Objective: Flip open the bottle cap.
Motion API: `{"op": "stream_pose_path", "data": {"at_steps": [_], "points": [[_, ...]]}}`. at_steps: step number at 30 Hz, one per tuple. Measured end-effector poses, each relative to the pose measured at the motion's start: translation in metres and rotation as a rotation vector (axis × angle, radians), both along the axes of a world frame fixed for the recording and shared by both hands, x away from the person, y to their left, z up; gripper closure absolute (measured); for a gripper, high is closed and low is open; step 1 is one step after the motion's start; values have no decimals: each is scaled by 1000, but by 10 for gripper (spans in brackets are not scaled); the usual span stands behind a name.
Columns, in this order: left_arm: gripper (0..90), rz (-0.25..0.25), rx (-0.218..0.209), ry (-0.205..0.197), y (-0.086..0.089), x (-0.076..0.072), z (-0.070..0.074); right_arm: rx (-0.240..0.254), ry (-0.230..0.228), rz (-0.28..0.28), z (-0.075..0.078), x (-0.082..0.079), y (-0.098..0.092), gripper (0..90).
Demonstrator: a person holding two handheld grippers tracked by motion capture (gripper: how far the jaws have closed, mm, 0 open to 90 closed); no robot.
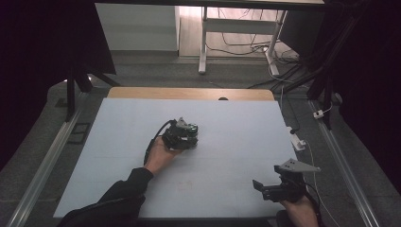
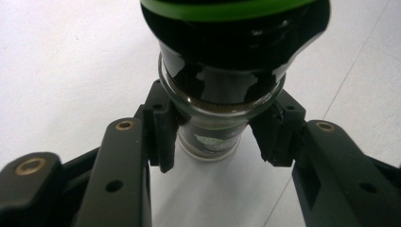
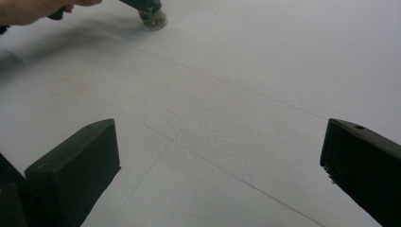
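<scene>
A dark glass jar [image 1: 191,128] with a green lid stands near the middle of the white table [image 1: 236,137]. My left gripper [image 1: 183,135] is shut on it. In the left gripper view both black pads press the jar [image 2: 215,85] on its body just below the green lid, and its base rests on the table. My right gripper [image 1: 265,188] sits near the table's front right corner, open. In the right gripper view its jaws stand wide apart around my right gripper [image 3: 220,156] with bare table between them. Far off, the jar's base [image 3: 154,19] and the other hand [image 3: 33,9] appear.
A wooden strip [image 1: 189,93] runs along the table's far edge. Metal rails [image 1: 45,163] flank both sides. A white plug block [image 1: 297,142] and cable lie off the right edge. Beyond are white desk legs [image 1: 203,42] and floor cables.
</scene>
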State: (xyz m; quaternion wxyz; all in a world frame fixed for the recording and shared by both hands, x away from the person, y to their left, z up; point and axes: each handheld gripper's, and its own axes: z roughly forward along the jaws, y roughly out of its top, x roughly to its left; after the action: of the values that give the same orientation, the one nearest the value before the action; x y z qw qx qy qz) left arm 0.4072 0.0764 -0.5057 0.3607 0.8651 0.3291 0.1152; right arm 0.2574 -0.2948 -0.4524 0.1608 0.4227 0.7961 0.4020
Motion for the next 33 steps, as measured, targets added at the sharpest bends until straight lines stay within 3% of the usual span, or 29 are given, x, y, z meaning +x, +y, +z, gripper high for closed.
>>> {"op": "stream_pose_path", "data": {"at_steps": [8, 21, 33], "points": [[538, 0, 0, 6, 0, 0, 0, 48, -11, 38, 8, 2, 11, 0], [538, 1, 0, 6, 0, 0, 0, 65, -38, 162, 12, 15, 40, 0], [539, 2, 6, 2, -1, 0, -1, 62, -10, 231, 17, 35, 68, 0]]}}
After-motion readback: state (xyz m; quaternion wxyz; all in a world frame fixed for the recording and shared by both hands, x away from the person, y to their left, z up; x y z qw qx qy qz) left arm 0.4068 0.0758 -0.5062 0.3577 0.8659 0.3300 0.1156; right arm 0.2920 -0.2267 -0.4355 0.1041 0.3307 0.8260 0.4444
